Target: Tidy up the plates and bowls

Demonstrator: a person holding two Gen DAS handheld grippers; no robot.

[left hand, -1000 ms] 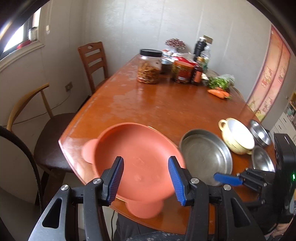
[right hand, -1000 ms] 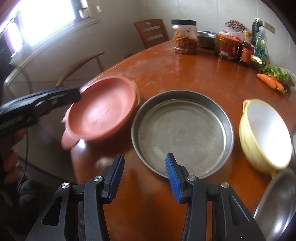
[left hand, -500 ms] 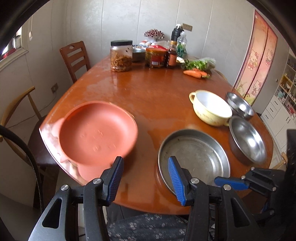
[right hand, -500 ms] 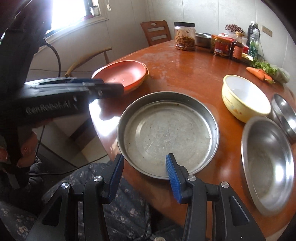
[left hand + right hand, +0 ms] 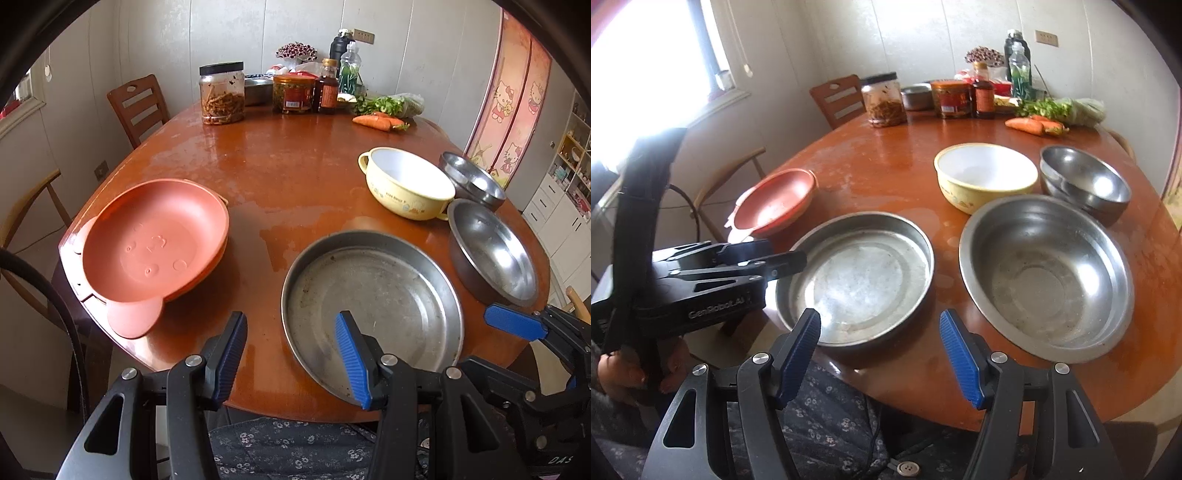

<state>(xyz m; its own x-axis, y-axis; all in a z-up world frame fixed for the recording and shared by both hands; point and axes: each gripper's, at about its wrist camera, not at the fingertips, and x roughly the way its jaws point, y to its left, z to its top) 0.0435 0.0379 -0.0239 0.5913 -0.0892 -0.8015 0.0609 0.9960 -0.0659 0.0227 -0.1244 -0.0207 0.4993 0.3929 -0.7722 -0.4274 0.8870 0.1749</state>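
Resting now at the desk's (image 5: 295,177) left edge, the orange bear plate (image 5: 155,240) is released; left tool (image 5: 290,354) has backed off, jaws apart and empty. Right view: right tool (image 5: 881,354) jaws opening, empty, over the steel pan's (image 5: 857,277) near rim; likely next pick, steel bowl (image 5: 1045,273) beside it.

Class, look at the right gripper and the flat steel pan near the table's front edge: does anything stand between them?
Nothing visible does. The right gripper, jaws opening and empty, faces the steel pan's near rim directly; the left gripper sits at its left side.
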